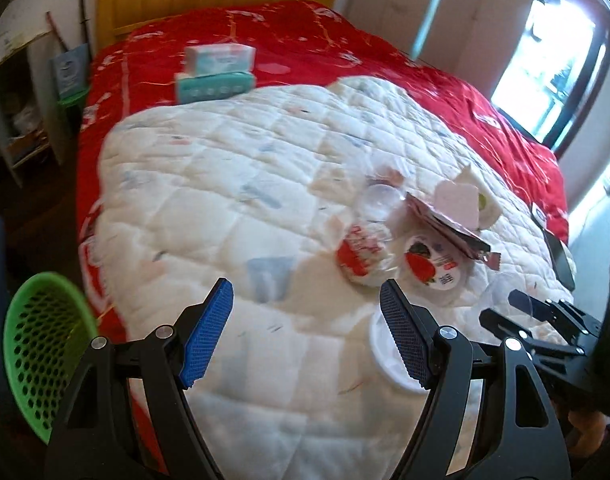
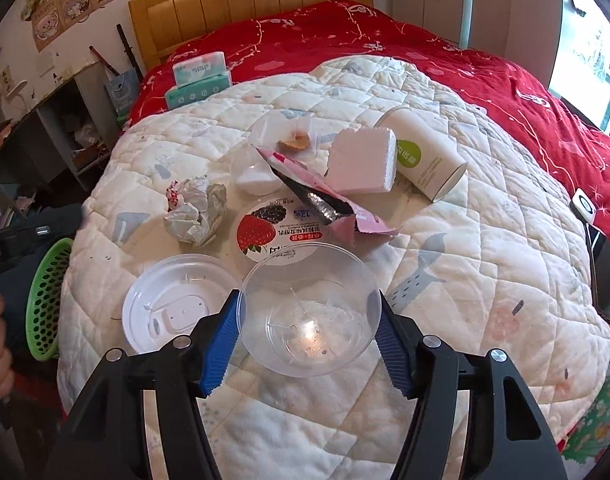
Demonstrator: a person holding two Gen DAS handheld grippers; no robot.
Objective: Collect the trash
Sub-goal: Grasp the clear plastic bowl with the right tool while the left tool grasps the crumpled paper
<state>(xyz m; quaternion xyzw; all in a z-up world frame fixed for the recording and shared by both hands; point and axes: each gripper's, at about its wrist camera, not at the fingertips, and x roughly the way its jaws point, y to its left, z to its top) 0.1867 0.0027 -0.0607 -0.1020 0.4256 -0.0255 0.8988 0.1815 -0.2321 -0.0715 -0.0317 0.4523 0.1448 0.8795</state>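
Trash is gathered on the white quilt point(image 2: 465, 248) of the bed, and the piece in hand is the clear bowl point(image 2: 309, 308), which sits at the near end of the heap, between the blue pads of the right gripper point(image 2: 310, 334). Its jaws are part-way closed, and both pads are seen at the bowl's rim, left and right; contact appears made, though how firmly cannot be told. The bowl is judged light, thin and springy, likely to flex or pop out if squeezed hard, and slippery on its smooth wall; a hold across the rim, as now, is judged soundest. Just left of it lies a white lid point(image 2: 173, 304), flat and hard to pinch except by its edge. Beyond are a yoghurt lid point(image 2: 265, 236), a crumpled wrapper point(image 2: 197, 212) that is soft and easily grasped anywhere, a pink pouch point(image 2: 317, 196), a foam block point(image 2: 365, 160) that is light but crumbly, and a paper cup point(image 2: 425, 152) on its side, crushable. The left gripper point(image 1: 305, 336) is held apart over bare quilt, with nothing between its pads. A green basket point(image 1: 41, 352) stands off the bed's edge to the left, presumably where the trash is to go.
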